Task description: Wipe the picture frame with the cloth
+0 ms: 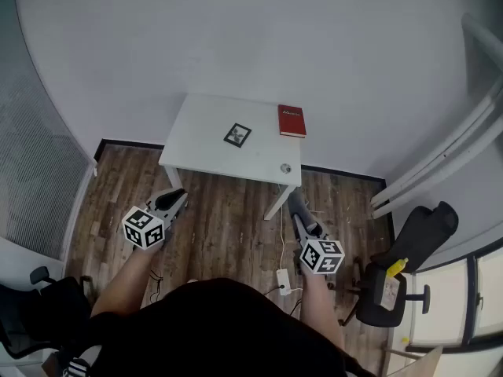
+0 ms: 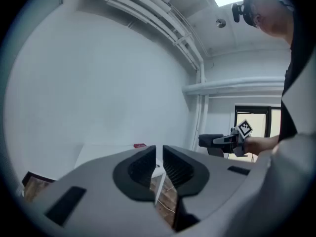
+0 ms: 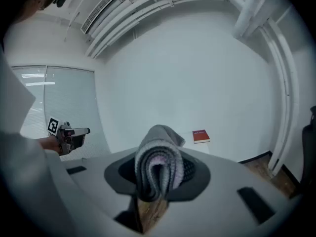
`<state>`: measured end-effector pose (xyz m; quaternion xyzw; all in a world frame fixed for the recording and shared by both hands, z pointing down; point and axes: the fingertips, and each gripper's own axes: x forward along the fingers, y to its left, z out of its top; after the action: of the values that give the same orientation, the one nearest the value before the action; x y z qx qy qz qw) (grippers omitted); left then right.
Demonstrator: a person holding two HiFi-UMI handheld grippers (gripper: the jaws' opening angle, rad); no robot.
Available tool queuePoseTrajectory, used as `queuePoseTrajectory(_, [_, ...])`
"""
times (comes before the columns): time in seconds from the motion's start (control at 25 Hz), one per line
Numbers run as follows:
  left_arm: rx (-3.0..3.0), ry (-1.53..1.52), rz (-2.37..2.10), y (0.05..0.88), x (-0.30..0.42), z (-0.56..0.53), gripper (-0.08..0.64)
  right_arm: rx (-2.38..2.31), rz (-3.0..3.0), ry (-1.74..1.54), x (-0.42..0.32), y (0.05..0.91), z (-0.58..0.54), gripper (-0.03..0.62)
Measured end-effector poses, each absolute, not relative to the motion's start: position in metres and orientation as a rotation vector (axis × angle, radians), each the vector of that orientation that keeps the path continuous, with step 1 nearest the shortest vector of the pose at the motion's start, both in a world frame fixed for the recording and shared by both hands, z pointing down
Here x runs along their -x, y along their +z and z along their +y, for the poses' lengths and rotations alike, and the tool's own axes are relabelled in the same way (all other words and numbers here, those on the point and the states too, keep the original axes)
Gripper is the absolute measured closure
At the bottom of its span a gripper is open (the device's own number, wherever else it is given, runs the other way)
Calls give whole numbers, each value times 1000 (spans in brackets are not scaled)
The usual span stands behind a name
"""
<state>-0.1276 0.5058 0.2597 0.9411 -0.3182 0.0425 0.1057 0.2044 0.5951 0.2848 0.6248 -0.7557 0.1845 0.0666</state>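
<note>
A small dark picture frame [image 1: 237,135] lies flat in the middle of a white table [image 1: 200,144] ahead of me. My left gripper [image 1: 174,199] hovers over the wood floor short of the table's near left corner, its jaws nearly together with nothing between them [image 2: 159,164]. My right gripper [image 1: 297,209] hangs near the table's right leg, shut on a folded grey cloth [image 3: 159,163] that bulges out between the jaws. In the head view the cloth is too small to make out.
A red book [image 1: 291,121] lies at the table's far right, with a small round object [image 1: 285,168] near the front right edge. A white power strip [image 1: 283,280] and cable lie on the floor. A black office chair [image 1: 409,258] stands at the right, another [image 1: 31,305] at the lower left.
</note>
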Motion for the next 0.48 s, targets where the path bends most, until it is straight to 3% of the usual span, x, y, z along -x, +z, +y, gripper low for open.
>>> queuePoseTrajectory(0.48, [-2782, 104, -965, 252, 106, 509, 509, -1875, -2302, 556, -227, 282, 590, 486])
